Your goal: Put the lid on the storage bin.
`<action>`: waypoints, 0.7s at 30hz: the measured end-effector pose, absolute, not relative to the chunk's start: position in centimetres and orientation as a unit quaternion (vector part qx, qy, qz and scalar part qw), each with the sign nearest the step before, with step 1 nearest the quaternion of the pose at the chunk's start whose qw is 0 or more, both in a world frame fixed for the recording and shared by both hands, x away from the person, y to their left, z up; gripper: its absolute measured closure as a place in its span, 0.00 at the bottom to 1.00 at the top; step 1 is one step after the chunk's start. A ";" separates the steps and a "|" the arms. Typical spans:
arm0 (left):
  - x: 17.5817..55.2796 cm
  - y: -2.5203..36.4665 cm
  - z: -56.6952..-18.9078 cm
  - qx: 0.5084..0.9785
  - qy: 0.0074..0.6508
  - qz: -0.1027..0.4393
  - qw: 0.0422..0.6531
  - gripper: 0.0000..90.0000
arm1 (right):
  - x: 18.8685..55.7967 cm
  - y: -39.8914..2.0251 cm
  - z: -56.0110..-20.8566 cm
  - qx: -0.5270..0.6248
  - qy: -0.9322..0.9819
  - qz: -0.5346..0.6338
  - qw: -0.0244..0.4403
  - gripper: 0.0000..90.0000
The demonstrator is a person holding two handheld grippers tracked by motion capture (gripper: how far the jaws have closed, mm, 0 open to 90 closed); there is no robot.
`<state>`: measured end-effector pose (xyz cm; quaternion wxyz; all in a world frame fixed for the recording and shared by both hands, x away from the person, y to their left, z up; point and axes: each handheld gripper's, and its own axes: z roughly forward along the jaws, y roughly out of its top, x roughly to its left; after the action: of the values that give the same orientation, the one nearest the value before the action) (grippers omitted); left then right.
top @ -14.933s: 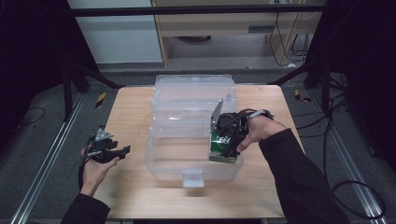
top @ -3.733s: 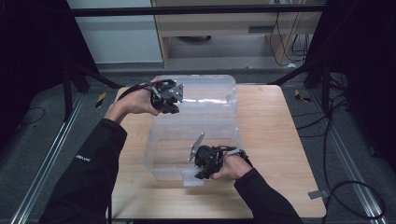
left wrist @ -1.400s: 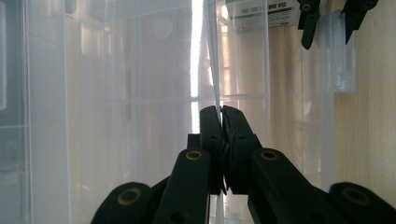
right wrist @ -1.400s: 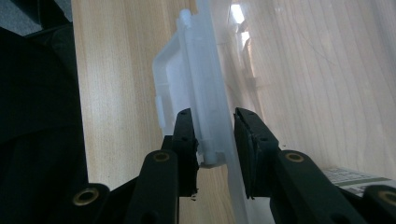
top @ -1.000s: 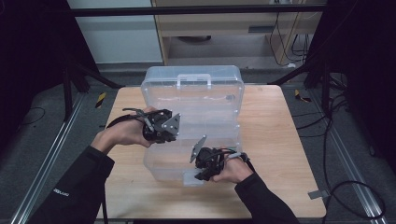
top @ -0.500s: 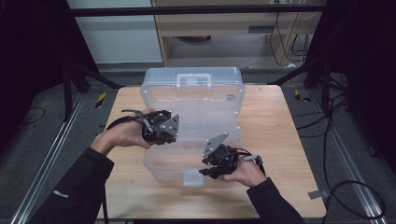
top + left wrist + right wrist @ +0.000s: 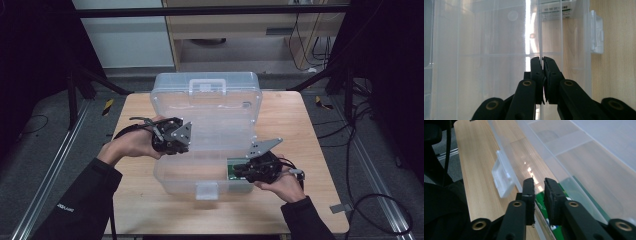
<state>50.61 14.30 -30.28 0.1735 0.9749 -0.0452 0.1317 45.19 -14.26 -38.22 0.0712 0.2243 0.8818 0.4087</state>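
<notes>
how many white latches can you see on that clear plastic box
1: a single latch at the middle of the box front wall, near the table edge closest to the person. The raised lid may hide others.

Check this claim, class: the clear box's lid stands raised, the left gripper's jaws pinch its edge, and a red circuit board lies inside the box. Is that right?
Not quite. The board inside the box is green, not red; the high view and the right gripper view both show it. The rest holds: the lid stands raised and the left gripper has its jaws pinched on the lid's edge, as the left gripper view shows.
</notes>
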 end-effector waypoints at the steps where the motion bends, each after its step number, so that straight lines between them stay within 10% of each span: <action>1: 50.6 14.3 -30.3 0.975 -0.047 0.132 0.172 0.96 | 45.2 -14.5 -38.2 0.227 0.881 0.410 0.069 0.94; 21: 50.6 14.3 -30.3 0.975 -0.042 0.132 0.174 0.96 | 45.0 -16.9 -35.3 0.249 0.842 0.469 0.089 1.00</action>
<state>50.61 14.31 -30.29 0.1744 0.9749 -0.0417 0.1317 44.98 -16.92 -35.33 0.0888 0.2494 0.8424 0.4694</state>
